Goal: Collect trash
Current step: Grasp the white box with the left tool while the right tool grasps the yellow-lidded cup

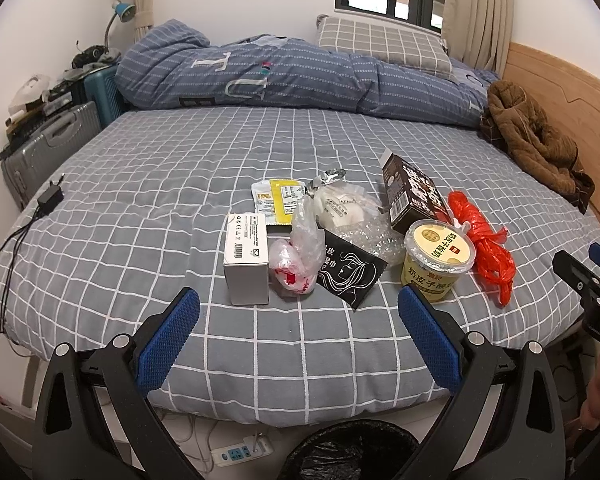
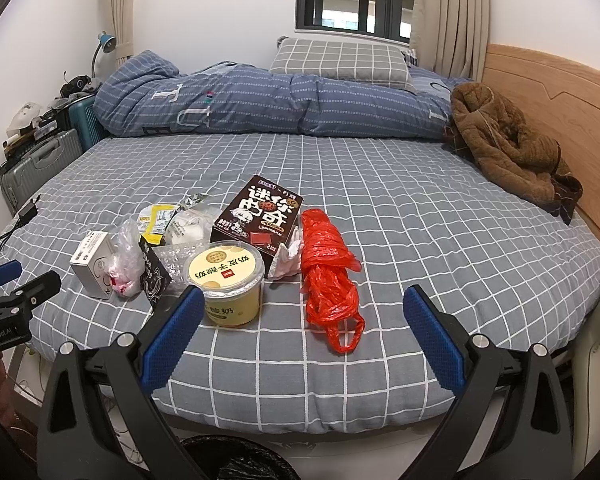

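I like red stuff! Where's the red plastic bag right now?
The red plastic bag lies on the bed, at the right end of the trash pile, just right of the yellow yogurt cup and dark snack box.

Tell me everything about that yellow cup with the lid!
The yellow cup is a squat plastic tub, standing upright on the checked bedsheet. Its clear lid, still on, covers a cream label with Chinese writing and a small red square. It stands at the front of the trash pile, against the bubble wrap, with the dark box right behind.
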Action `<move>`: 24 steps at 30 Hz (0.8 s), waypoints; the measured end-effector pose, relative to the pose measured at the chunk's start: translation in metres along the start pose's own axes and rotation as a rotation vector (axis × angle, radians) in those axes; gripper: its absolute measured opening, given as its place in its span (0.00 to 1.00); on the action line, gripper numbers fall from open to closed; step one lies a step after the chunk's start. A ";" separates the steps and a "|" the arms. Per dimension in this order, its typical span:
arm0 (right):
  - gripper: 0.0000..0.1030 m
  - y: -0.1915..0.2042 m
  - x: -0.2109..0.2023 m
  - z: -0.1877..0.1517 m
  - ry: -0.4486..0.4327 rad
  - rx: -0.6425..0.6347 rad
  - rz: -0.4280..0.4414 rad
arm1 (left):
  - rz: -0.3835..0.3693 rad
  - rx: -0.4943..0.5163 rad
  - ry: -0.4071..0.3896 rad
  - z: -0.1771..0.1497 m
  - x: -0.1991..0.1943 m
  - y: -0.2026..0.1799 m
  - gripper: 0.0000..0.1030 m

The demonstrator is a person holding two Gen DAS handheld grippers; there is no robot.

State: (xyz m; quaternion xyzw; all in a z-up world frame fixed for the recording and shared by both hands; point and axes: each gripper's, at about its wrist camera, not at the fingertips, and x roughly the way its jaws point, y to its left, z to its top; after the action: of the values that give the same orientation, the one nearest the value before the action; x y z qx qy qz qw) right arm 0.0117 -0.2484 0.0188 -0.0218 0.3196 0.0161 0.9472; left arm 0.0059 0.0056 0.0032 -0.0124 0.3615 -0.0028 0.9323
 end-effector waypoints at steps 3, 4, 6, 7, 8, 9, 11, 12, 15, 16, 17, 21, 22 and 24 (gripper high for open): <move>0.93 -0.001 0.000 0.000 -0.001 -0.001 -0.001 | 0.000 -0.002 0.000 0.000 0.000 0.001 0.94; 0.93 -0.001 0.001 -0.001 0.000 -0.001 0.000 | 0.003 0.000 0.000 0.000 0.001 0.001 0.94; 0.93 0.001 0.001 0.000 0.002 -0.003 0.004 | 0.008 0.002 0.003 0.001 0.003 0.002 0.94; 0.93 0.002 0.003 0.000 0.003 -0.007 0.005 | 0.015 0.006 0.008 0.002 0.007 0.004 0.94; 0.93 0.004 0.005 0.000 0.006 -0.011 0.007 | 0.026 0.009 0.014 0.002 0.012 0.007 0.94; 0.93 0.007 0.009 0.000 0.011 -0.017 0.013 | 0.033 0.009 0.019 0.003 0.015 0.009 0.94; 0.93 0.015 0.018 0.000 0.026 -0.034 0.014 | 0.048 0.007 0.033 0.004 0.025 0.017 0.94; 0.93 0.020 0.024 0.000 0.034 -0.042 0.016 | 0.060 0.006 0.044 0.005 0.032 0.022 0.94; 0.93 0.031 0.040 0.001 0.053 -0.053 0.031 | 0.082 0.010 0.072 0.007 0.053 0.032 0.94; 0.93 0.035 0.045 0.001 0.059 -0.057 0.040 | 0.089 0.010 0.080 0.008 0.059 0.034 0.94; 0.93 0.039 0.050 0.001 0.065 -0.064 0.045 | 0.097 0.009 0.093 0.010 0.068 0.038 0.94; 0.93 0.060 0.076 -0.002 0.094 -0.108 0.057 | 0.110 -0.019 0.131 0.014 0.097 0.054 0.93; 0.93 0.064 0.083 -0.003 0.103 -0.115 0.058 | 0.110 -0.022 0.138 0.015 0.102 0.056 0.93; 0.93 0.070 0.093 -0.004 0.118 -0.118 0.065 | 0.104 -0.028 0.157 0.016 0.114 0.060 0.93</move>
State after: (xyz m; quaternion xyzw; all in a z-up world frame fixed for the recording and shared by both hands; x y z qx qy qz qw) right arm 0.0801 -0.1769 -0.0431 -0.0683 0.3737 0.0644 0.9228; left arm 0.1005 0.0642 -0.0633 -0.0066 0.4335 0.0499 0.8998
